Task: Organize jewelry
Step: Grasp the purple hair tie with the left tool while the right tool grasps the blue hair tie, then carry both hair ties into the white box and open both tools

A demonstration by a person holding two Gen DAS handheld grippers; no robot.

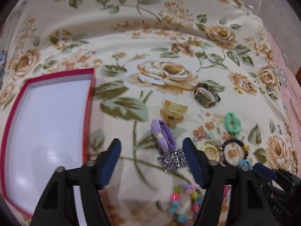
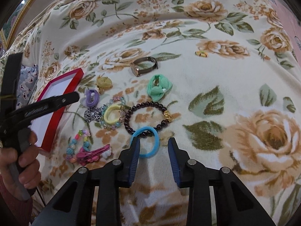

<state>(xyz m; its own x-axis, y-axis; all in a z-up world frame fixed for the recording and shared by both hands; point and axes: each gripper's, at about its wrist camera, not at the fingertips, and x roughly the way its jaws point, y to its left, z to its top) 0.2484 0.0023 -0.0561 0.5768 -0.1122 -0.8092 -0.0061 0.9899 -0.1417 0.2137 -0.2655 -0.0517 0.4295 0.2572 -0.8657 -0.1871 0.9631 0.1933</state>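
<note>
Cream floral fabric [image 2: 188,86] covers the whole surface, and the jewelry lies scattered across its middle. At the left edge of both views sits a red box [image 1: 88,101] with a bare white floor. In the right wrist view a watch [image 2: 143,67] lies at upper centre, a mint hair tie [image 2: 159,89] just below it, a dark bead bracelet [image 2: 145,115] in the middle, and to its left a yellow hair tie [image 2: 112,114], a silver chain [image 2: 92,114] and a purple hair tie [image 2: 92,97]. A colourful bead bracelet [image 2: 79,146] and pink clips [image 2: 92,153] lie at lower left. The right gripper [image 2: 154,146] points steeply down with its jaws narrowed yet apart, a blue hair tie [image 2: 145,143] lying between them against the left pad, not pinched. The left gripper [image 1: 152,150] stands half open over the silver chain [image 1: 172,159] and the purple hair tie [image 1: 163,134], touching neither clearly. A hand [image 2: 20,160] at the left edge of the right wrist view grasps its handle.
</note>
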